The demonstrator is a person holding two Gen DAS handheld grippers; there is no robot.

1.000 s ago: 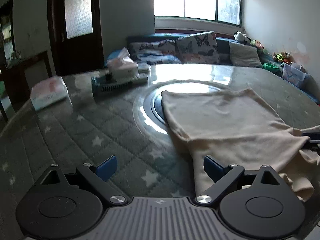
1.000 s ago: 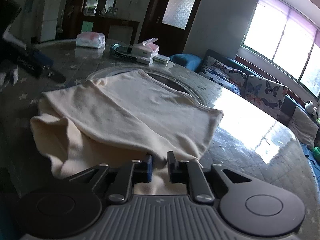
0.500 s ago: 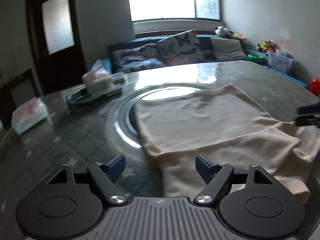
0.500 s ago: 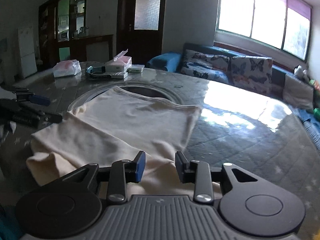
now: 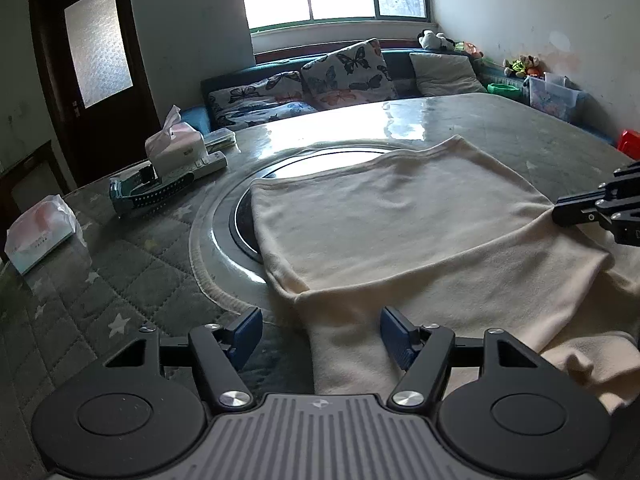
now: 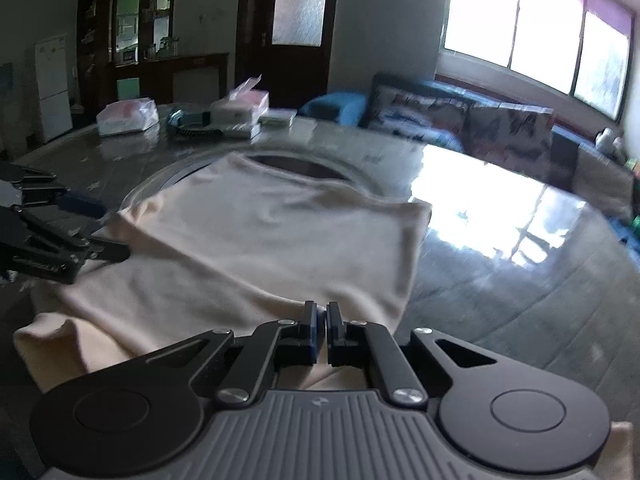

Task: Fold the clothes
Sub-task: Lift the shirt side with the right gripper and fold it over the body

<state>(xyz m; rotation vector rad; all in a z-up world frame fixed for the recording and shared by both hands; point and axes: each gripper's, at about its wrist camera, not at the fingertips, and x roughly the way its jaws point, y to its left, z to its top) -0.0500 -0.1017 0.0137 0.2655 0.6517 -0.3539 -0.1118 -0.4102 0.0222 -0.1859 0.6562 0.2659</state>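
Observation:
A cream garment [image 5: 404,232] lies on the round table, its far half folded flat over the near half; it also shows in the right wrist view [image 6: 256,248]. My left gripper [image 5: 320,330] is open, its blue-padded fingers straddling the garment's near left edge just above the cloth. My right gripper [image 6: 321,322] is shut with its pads pressed together at the garment's near right edge; whether cloth is pinched between them is hidden. Each gripper shows in the other's view: the right one [image 5: 592,210], the left one [image 6: 60,220].
The table [image 5: 120,280] has a quilted star-print cover and a glass turntable ring [image 5: 224,216]. At the far left stand a tissue box [image 5: 176,148], a dark basket [image 5: 148,192] and a tissue pack [image 5: 40,232]. A sofa with butterfly pillows [image 5: 340,72] lies beyond.
My right gripper opened half a second ago and has closed again at the garment's edge. My left gripper has shifted right and now straddles the cloth's left edge.

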